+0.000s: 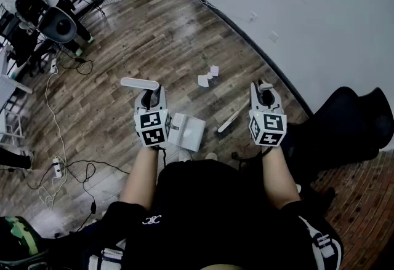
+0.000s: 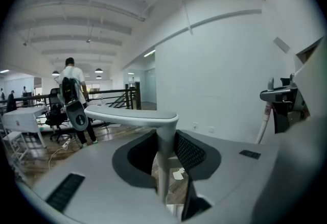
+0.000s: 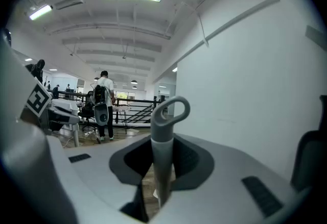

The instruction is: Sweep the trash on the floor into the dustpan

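Note:
Several white paper scraps (image 1: pixel 209 75) lie on the wood floor near the wall; I glimpse them between the jaws in the left gripper view too, paper scraps (image 2: pixel 178 174). My left gripper (image 1: pixel 151 91) is shut on the upright dustpan handle (image 2: pixel 132 114), which ends in a flat T-shaped top. The white dustpan (image 1: pixel 188 131) rests on the floor below it, just in front of my feet. My right gripper (image 1: pixel 263 87) is shut on the grey broom handle (image 3: pixel 162 136), which has a loop at its top. The broom head (image 1: pixel 229 121) rests on the floor right of the pan.
A white wall (image 1: pixel 295 4) runs along the right. A black bag or seat (image 1: pixel 351 121) sits by it. Cables and a power strip (image 1: pixel 58 167) trail over the floor at left. A person (image 2: pixel 71 90) stands by desks and a railing far off.

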`<state>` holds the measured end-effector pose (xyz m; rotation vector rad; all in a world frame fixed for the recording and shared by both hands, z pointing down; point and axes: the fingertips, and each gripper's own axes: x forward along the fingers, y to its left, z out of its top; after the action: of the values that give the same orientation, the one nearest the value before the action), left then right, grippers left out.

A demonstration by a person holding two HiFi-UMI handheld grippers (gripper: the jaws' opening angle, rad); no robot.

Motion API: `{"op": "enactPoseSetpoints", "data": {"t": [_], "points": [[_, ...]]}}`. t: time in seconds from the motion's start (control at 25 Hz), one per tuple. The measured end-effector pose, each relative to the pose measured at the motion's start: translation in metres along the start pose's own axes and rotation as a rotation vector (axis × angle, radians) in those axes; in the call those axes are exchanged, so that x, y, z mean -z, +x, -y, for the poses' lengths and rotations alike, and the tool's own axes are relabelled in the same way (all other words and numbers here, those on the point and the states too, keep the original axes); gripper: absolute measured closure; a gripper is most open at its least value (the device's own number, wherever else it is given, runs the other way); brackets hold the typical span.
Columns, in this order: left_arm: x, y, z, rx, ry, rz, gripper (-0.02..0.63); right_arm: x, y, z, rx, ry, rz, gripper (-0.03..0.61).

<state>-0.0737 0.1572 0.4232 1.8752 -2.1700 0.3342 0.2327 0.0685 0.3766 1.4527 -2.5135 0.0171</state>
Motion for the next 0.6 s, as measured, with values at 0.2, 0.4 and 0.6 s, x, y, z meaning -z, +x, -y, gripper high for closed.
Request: {"op": "enactPoseSetpoints", "data": {"t": [0.2,0.4,0.6], "points": [[0.017,-0.003,-0.038,-0.155,-0.114,-0.020,0.508,0.005,0.002,-0.001,0.014,0.013,-0.011,0.492],[0.022,0.006,-0.055,-0.215,-0.170,-0.035,0.508,0.012,0.007,-0.003,0.007,0.037,-0.026,0.492],[0.020,0.016,-0.071,-0.222,-0.178,-0.021,0.508,0.019,0.014,-0.009,0.004,0.050,-0.035,0.492]]}}
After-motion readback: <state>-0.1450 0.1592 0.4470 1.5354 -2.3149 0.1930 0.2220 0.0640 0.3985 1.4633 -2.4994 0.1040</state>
